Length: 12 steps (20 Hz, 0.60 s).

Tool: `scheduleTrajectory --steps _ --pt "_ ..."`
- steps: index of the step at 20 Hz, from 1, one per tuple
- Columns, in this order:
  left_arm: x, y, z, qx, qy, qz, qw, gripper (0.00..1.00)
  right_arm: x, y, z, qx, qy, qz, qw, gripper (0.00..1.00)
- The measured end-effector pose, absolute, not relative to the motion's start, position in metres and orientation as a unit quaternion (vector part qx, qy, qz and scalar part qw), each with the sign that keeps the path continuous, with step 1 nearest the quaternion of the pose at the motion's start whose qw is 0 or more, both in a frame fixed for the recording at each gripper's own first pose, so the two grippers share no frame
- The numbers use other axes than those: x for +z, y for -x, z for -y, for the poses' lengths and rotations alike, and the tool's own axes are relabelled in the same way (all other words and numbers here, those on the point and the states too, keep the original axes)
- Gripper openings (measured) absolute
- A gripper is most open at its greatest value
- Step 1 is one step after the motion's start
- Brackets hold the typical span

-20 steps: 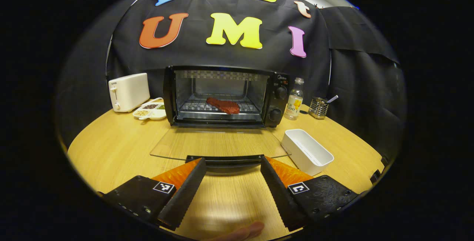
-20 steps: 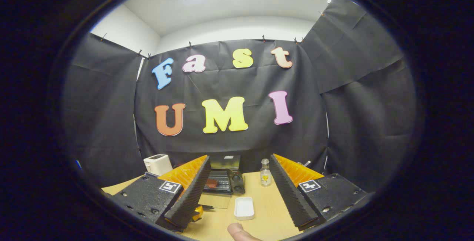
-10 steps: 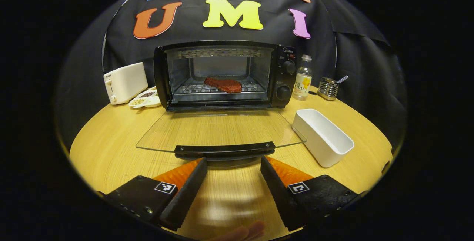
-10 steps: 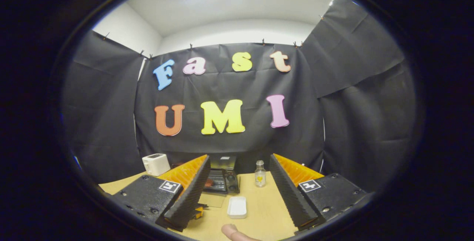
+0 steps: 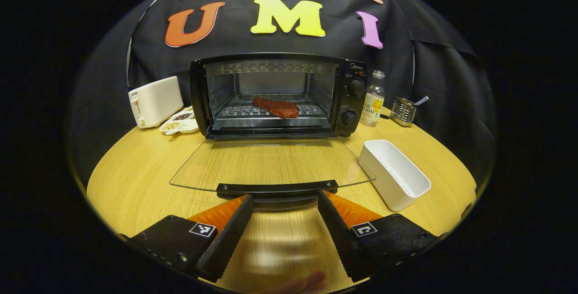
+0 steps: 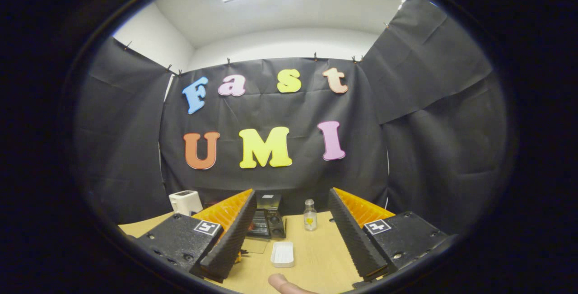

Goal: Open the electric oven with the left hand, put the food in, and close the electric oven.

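In the left gripper view the black electric oven [image 5: 277,95] stands at the back of the table with its glass door [image 5: 271,163] folded flat toward me. A reddish-brown piece of meat [image 5: 276,107] lies on the wire rack inside. My left gripper [image 5: 282,194] is open, its fingertips just under the door's black handle [image 5: 277,188], nothing held between them. In the right gripper view my right gripper [image 6: 291,194] is open and empty, raised well back from the table; the oven [image 6: 269,221] looks small beyond it.
A white rectangular dish [image 5: 393,174] lies right of the door. A white toaster [image 5: 155,100] and a divided snack plate [image 5: 179,125] sit left of the oven. A drink bottle [image 5: 373,103] and a metal mesh holder [image 5: 403,110] stand at the right. A fingertip [image 6: 282,282] shows low down.
The left gripper came closer to the oven and rose, then eased slightly; the door handle stays at its fingertips. The right gripper drew back, so the oven and dish look smaller.
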<state>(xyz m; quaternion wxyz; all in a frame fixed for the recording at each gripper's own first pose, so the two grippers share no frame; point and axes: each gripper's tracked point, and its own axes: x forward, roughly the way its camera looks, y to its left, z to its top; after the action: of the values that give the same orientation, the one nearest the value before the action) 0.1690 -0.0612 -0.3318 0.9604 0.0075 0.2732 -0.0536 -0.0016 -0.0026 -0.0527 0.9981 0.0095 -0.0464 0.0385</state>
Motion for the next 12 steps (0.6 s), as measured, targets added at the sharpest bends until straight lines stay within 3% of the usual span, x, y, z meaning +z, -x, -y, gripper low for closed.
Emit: scheduleTrajectory --steps 2,3,4,5,9,10,11,12 --pt "-0.328 -0.169 0.062 -0.059 -0.002 -0.274 0.96 0.93 -0.039 0.005 0.004 0.042 -0.015 0.072 0.996 1.0" --pt "-0.327 -0.169 0.062 -0.063 -0.002 -0.277 0.959 0.93 -0.041 0.005 0.009 0.038 -0.01 0.076 0.996 0.95" --pt "-0.327 -0.168 0.062 -0.065 0.001 -0.283 0.957 0.93 -0.04 0.008 0.014 0.031 -0.006 0.079 0.996 1.0" --pt "-0.327 -0.168 0.062 -0.065 0.007 -0.289 0.955 0.93 -0.039 0.009 0.016 0.026 -0.005 0.081 0.996 0.95" --pt "-0.315 -0.171 0.063 -0.059 0.006 -0.287 0.956 0.93 -0.033 0.017 0.017 0.027 -0.015 0.09 0.995 0.95" --pt "-0.311 -0.172 0.062 -0.055 0.002 -0.285 0.957 0.93 -0.032 0.018 0.017 0.028 -0.013 0.093 0.995 1.0" --pt "-0.307 -0.173 0.062 -0.052 -0.001 -0.282 0.958 0.92 -0.032 0.019 0.018 0.028 -0.008 0.093 0.995 0.95" --pt "-0.302 -0.175 0.063 -0.05 -0.005 -0.276 0.96 0.92 -0.032 0.021 0.019 0.028 -0.007 0.094 0.995 1.0"
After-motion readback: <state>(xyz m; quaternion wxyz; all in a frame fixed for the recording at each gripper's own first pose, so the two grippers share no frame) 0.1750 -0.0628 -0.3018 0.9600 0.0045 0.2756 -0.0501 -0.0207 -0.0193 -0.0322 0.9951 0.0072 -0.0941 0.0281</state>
